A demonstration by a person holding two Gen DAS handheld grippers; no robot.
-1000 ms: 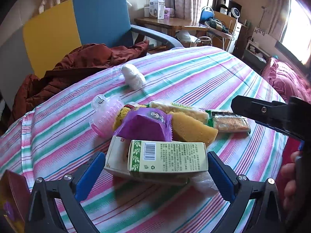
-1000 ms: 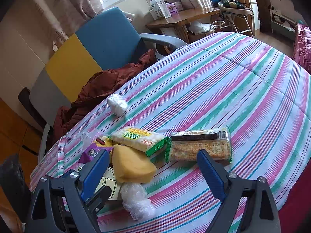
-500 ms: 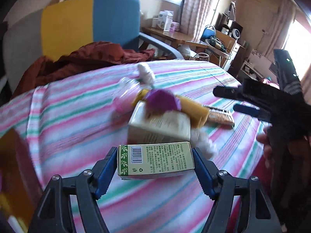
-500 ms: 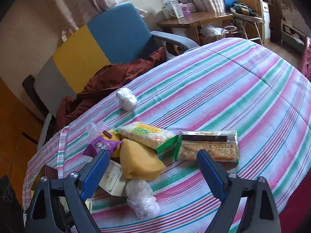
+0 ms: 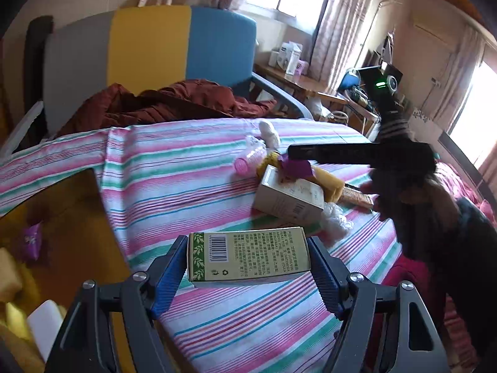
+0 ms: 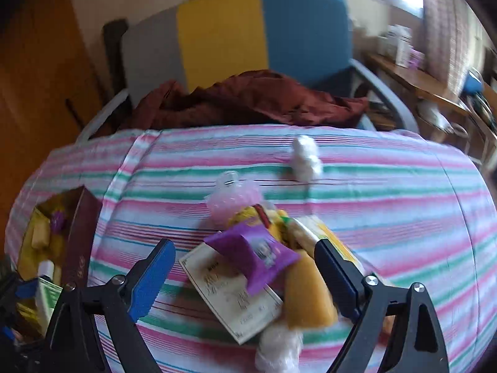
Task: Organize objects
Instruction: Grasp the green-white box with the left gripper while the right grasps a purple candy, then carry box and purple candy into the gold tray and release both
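Left gripper (image 5: 248,272) is squeezing one green box (image 5: 248,254) between its two blue pads, one pad pressing on each end. It is holding the box up over the striped cloth (image 5: 186,186), with the barcode side facing up.

Right gripper (image 6: 245,269) is hanging wide open over the pile, and it is gripping nothing.

One white box (image 6: 230,295) is lying flat on the cloth. One purple packet (image 6: 257,255) is resting on top of it. One yellow sponge (image 6: 306,295) is lying just beside them. One pink bottle (image 6: 233,199) is sitting behind the pile.

Two white plastic wads are showing in the right view: one far wad (image 6: 304,158) sitting well apart, and one near wad (image 6: 276,351) touching the sponge.

Only the right view is showing the whole open dark red box (image 6: 59,248) at the left edge, with yellow things inside. Only the left view is showing a cracker pack (image 5: 354,199) peeking out behind the sponge.
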